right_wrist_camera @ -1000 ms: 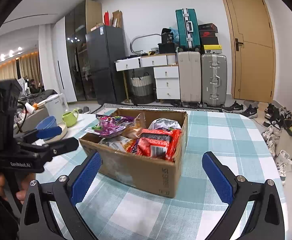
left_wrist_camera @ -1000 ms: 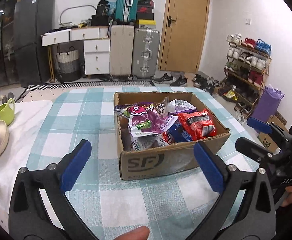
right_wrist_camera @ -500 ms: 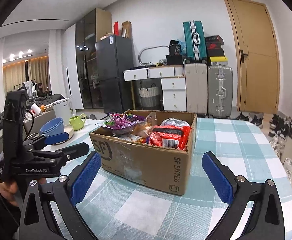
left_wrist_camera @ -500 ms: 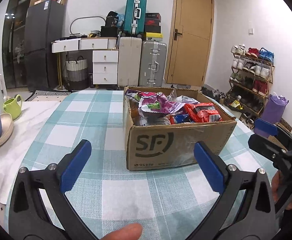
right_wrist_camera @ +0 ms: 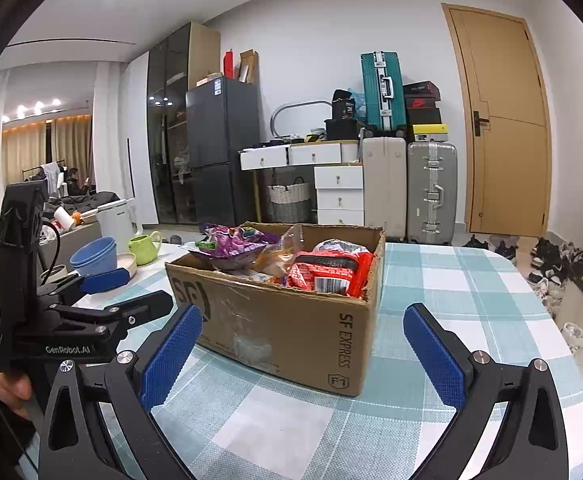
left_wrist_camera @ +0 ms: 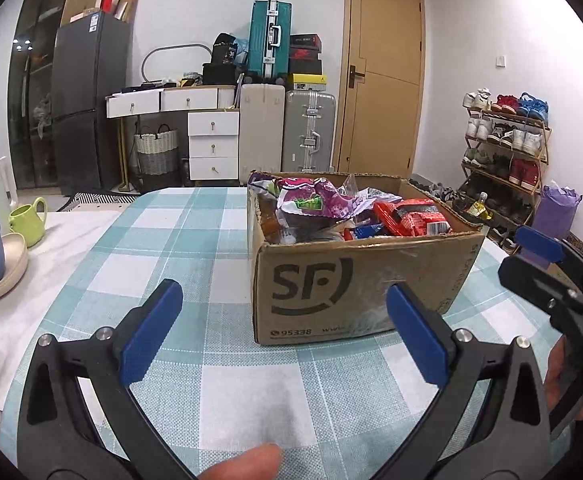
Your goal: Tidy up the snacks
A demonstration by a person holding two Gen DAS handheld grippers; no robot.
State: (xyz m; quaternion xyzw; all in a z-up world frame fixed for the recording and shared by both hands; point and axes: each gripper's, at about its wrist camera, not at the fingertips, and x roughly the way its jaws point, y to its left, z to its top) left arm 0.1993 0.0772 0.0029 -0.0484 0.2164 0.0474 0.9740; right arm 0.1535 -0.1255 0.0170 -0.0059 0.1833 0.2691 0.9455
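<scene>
I hold my left gripper (left_wrist_camera: 283, 334) and right gripper (right_wrist_camera: 301, 354) spread wide and empty, low at frame bottom, squaring up to the brown cardboard snack-filled box (left_wrist_camera: 355, 288) at centre on the teal checked tablecloth (left_wrist_camera: 195, 248).

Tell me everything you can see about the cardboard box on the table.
The cardboard box is brown and open at the top, with no flaps showing above the rim. It has a black "SF" logo on one side and "SF EXPRESS" on another. Its rim looks a little torn. It stands upright on the checked tablecloth and is full of snack packets, red and purple among them. Neither gripper touches it.
</scene>
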